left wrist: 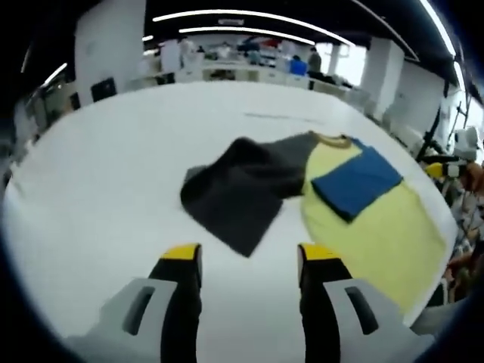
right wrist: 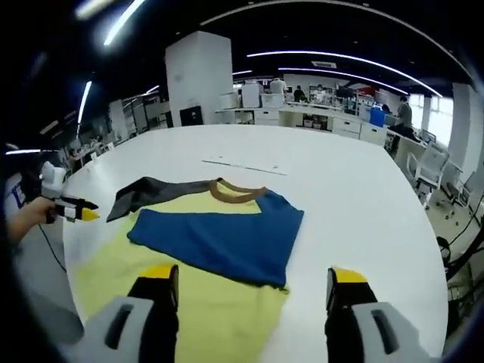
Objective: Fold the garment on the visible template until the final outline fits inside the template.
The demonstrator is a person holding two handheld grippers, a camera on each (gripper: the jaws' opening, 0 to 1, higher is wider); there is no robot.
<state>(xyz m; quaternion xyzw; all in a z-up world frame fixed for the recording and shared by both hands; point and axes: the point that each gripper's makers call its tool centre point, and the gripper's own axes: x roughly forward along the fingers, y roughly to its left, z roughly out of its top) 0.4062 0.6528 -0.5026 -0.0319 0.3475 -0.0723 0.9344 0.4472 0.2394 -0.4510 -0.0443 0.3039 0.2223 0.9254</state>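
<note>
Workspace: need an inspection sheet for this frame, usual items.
Surface: white table, large, with a faint line marked on it beyond the garment.
Job's things: garment, yellow body, brown collar; blue sleeve folded over the front, dark grey sleeve spread out to the side.
Clutter: nothing seen on the table.
Grippers: left gripper open, above bare table short of the grey sleeve; right gripper open, over the garment's yellow hem.
Cables: one thin cable hanging near the table edge.
Surroundings: open office with desks, a white pillar, ceiling strip lights; people far off.
</note>
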